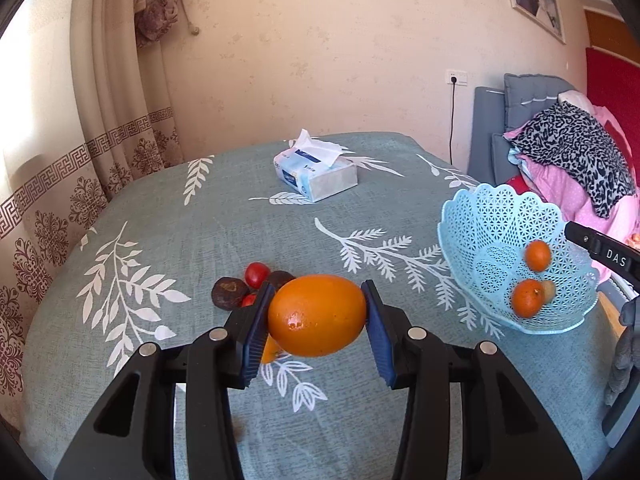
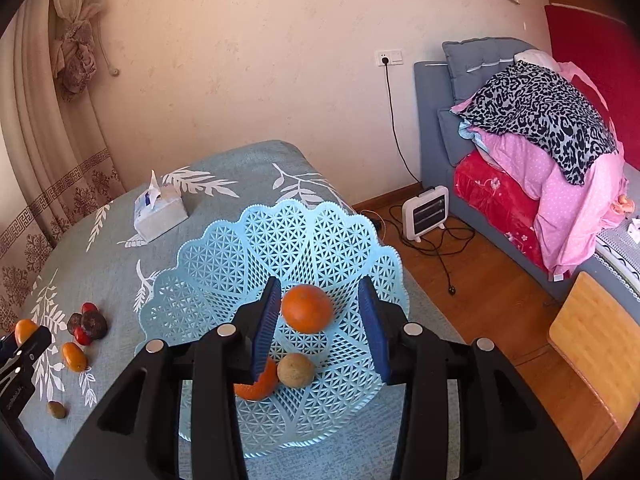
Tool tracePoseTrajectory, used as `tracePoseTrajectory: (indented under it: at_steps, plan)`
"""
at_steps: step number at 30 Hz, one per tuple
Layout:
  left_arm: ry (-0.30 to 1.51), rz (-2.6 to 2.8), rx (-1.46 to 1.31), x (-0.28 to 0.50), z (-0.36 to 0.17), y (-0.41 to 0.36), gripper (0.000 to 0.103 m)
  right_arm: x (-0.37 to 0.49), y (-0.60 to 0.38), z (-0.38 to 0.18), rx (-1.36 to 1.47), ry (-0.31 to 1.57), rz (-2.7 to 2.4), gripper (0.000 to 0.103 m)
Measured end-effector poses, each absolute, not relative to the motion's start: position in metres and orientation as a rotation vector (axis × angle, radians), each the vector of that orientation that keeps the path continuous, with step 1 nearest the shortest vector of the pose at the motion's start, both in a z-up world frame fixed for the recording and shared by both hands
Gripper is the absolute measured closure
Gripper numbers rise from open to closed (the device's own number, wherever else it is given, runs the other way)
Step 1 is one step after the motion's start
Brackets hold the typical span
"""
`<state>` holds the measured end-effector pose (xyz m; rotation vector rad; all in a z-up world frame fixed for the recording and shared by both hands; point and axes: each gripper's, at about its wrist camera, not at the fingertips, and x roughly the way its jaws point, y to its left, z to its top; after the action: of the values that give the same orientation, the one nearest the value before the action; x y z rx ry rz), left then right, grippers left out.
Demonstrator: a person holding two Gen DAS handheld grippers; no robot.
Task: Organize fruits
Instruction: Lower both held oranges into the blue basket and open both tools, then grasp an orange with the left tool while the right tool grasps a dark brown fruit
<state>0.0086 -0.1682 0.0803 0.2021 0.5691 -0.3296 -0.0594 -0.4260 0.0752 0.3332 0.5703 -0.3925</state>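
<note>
My left gripper is shut on a large orange and holds it above the table; the gripper also shows at the left edge of the right wrist view. Behind it lie dark brown fruits and small red tomatoes. A light blue lattice basket stands at the right and holds two oranges and a small tan fruit. My right gripper is open above the basket, with an orange between its blue pads, touching neither. Another orange fruit lies on the cloth.
A tissue box stands at the far middle of the table with the teal leaf-print cloth. A small brownish fruit lies near the front edge. Right of the table are a wooden floor, a small heater, a sofa with bedding and a wooden stool.
</note>
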Motion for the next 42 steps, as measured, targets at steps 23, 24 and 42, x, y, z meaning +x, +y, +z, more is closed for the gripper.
tracePoseTrajectory:
  at_steps: [23, 24, 42]
  plan:
    - [0.692, -0.628, 0.222, 0.031, 0.059, -0.300, 0.058, -0.076, -0.437, 0.069, 0.389, 0.510, -0.444, 0.061]
    - [0.700, -0.638, 0.220, 0.031, 0.057, -0.302, 0.058, -0.076, -0.438, 0.069, 0.392, 0.510, -0.446, 0.059]
    - [0.674, -0.474, 0.149, 0.036, 0.073, -0.232, 0.017, -0.080, -0.407, 0.083, 0.346, 0.484, -0.398, 0.051]
